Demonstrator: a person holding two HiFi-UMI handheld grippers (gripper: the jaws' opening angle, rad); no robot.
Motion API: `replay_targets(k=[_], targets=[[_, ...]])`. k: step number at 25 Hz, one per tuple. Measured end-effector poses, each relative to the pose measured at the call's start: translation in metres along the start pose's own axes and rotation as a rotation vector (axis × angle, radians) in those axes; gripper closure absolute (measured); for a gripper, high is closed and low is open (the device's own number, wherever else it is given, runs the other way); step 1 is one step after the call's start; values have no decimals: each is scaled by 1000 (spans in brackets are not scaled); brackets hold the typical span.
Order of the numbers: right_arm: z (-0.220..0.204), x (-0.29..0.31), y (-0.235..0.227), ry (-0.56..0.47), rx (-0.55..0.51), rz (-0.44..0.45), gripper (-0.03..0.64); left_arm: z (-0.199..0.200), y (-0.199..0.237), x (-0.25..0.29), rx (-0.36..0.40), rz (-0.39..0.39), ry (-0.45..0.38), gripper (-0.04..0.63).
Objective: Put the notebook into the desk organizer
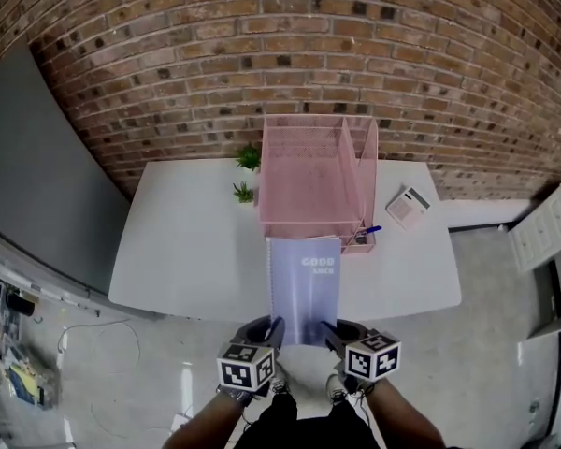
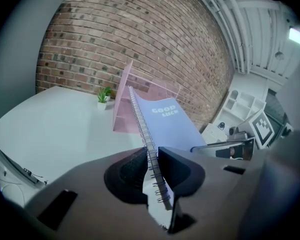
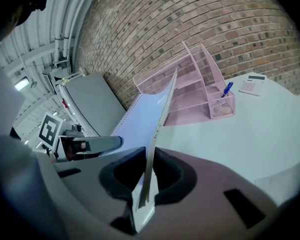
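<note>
A: Bright or dim?
B: Bright and even across the white table [image 1: 187, 251]; pale streaks of glare on the floor [image 1: 187, 382].
A: Source?
B: Overhead, judging by the glowing ceiling lamp [image 2: 298, 36] at the left gripper view's upper right edge.
A: Distortion?
B: Heavy fisheye, with bowed courses in the brick wall [image 1: 280, 54] and black corners in both gripper views.
A: Focus?
B: Crisp enough on the notebook [image 1: 305, 283] lettering; soft and shadowed at the jaws close to each lens. Softer toward the head view's rim.

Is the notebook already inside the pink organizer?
No, the notebook is held in front of the pink organizer, its near end clamped by the left gripper and the right gripper.
</note>
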State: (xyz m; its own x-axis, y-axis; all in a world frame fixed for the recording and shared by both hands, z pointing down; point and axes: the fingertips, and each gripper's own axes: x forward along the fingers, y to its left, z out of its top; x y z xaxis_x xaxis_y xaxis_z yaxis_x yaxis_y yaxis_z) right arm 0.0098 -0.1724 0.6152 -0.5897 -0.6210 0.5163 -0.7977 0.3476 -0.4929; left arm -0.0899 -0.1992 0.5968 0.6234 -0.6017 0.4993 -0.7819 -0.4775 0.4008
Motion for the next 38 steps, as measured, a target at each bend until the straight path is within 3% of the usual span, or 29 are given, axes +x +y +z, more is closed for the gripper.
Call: replay_targets(k=[13,21,38], targets=[[-21,15,-15,27,114,-65,565,-24,18,25,26,-70,125,526],[-16,28,-33,64,143,-23,565,-23,26,43,-1,-33,145,526],[41,59,-79,99,162,59,572,13,47,95,-64,83,120,515]])
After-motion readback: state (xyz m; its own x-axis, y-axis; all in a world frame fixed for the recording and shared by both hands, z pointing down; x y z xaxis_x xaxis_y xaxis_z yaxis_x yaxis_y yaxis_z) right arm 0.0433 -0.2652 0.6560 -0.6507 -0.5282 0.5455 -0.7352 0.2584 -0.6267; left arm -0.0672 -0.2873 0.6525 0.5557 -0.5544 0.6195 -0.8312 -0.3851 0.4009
